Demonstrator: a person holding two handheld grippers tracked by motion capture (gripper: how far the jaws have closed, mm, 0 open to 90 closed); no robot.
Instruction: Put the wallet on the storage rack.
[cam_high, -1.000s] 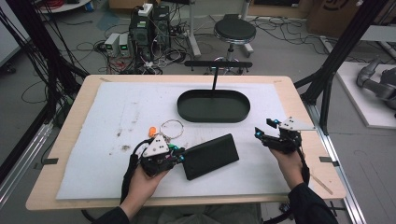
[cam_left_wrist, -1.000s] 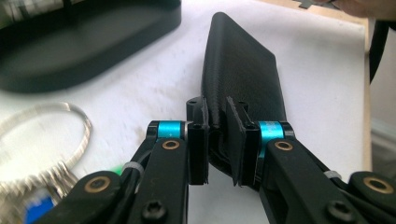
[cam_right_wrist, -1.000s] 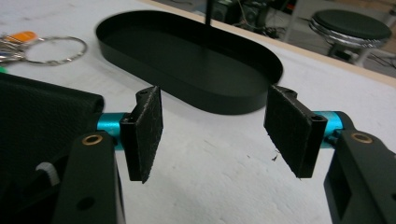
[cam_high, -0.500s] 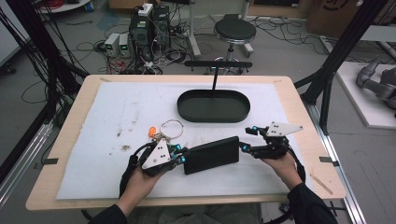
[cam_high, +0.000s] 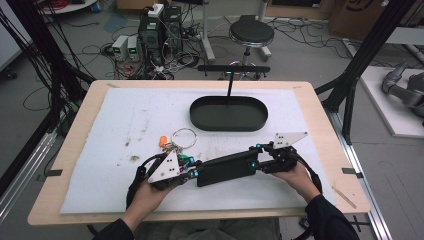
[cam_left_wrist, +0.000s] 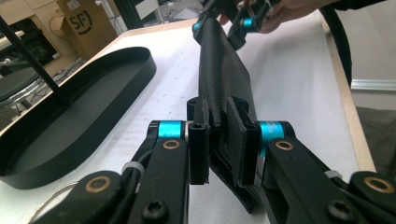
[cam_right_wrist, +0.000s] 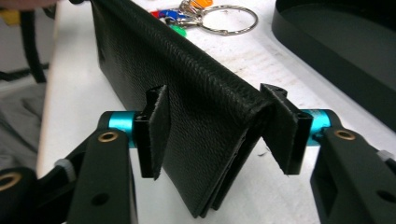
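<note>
Black leather wallet (cam_high: 227, 167) is being held folded and on edge above the white mat (cam_high: 100, 130), spanning between the two grippers in front of the oval black tray (cam_high: 228, 113). Left gripper (cam_left_wrist: 223, 140) is clamping one end firmly between its pads, while right gripper (cam_right_wrist: 218, 133) has just been closing around the other end, one pad touching the leather and the other standing slightly off it. Key ring (cam_high: 182, 137) is lying just beyond the left gripper.
</note>
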